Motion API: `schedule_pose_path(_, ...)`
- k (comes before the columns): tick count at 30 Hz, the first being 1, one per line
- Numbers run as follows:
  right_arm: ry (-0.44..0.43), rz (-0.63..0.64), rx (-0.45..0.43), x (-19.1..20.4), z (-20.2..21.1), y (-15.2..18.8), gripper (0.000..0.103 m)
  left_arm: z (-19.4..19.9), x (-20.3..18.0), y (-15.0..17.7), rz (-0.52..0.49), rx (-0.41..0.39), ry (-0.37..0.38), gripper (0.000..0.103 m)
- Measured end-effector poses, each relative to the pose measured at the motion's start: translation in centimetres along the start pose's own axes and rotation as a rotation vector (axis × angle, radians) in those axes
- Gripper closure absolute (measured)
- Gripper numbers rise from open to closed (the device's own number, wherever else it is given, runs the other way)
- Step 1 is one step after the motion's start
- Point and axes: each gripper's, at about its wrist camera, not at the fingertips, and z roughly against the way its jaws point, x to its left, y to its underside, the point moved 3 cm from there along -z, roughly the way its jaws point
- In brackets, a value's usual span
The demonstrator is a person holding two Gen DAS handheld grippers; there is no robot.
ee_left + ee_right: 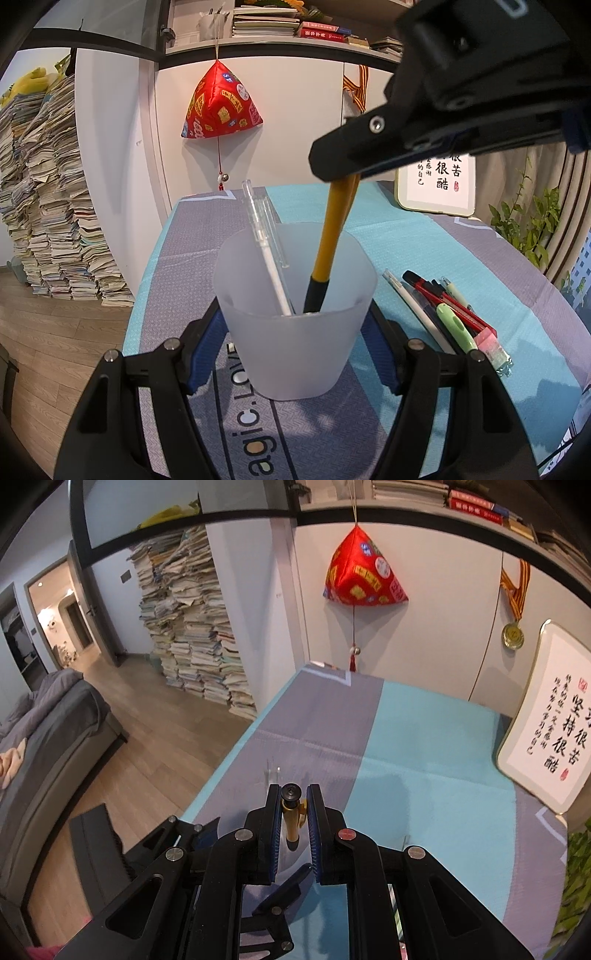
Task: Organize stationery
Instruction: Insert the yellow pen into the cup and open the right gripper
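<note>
My left gripper (295, 332) clamping the frosted cup (295, 314) over "agic.LOVE" on the tablecloth (461, 236), my right gripper (293, 812) pinching the yellow pen (332, 236), tip inside the cup, calligraphy plaque (546, 716) far right.

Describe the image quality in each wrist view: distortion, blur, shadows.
Left wrist view: strong fisheye bending of the shelf, dark vignette corners, frosted cup sharp. Right wrist view: same curvature, the yellow pen slightly soft up close, soft shadows on the tablecloth.
</note>
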Motion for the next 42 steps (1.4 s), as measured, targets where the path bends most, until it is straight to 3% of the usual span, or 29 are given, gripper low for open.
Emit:
schedule_pose_path(24,-0.067,-0.064,0.034,-0.9,-0.1,0.7,0.089,0.1,-0.1,-0.2,-0.003,-0.002,0.001,0.034)
schedule_pose_path(28,-0.059,-0.076,0.046,-1.3,-0.2,0.8,0.08,0.1,-0.1,-0.1,-0.005,-0.004,0.002,0.034)
schedule_pose_path(30,-0.046,-0.088,0.051,-1.8,-0.1,1.0,0.066,0.1,-0.2,0.0,-0.008,-0.005,0.002,0.034)
schedule_pose_path(32,-0.044,-0.092,0.06,-2.1,-0.1,1.1,0.062,0.1,-0.3,0.0,-0.007,-0.005,0.001,0.034)
schedule_pose_path(42,-0.033,-0.086,0.083,-2.7,0.4,1.8,0.061,-0.2,-0.3,-0.1,-0.004,-0.002,0.0,0.034)
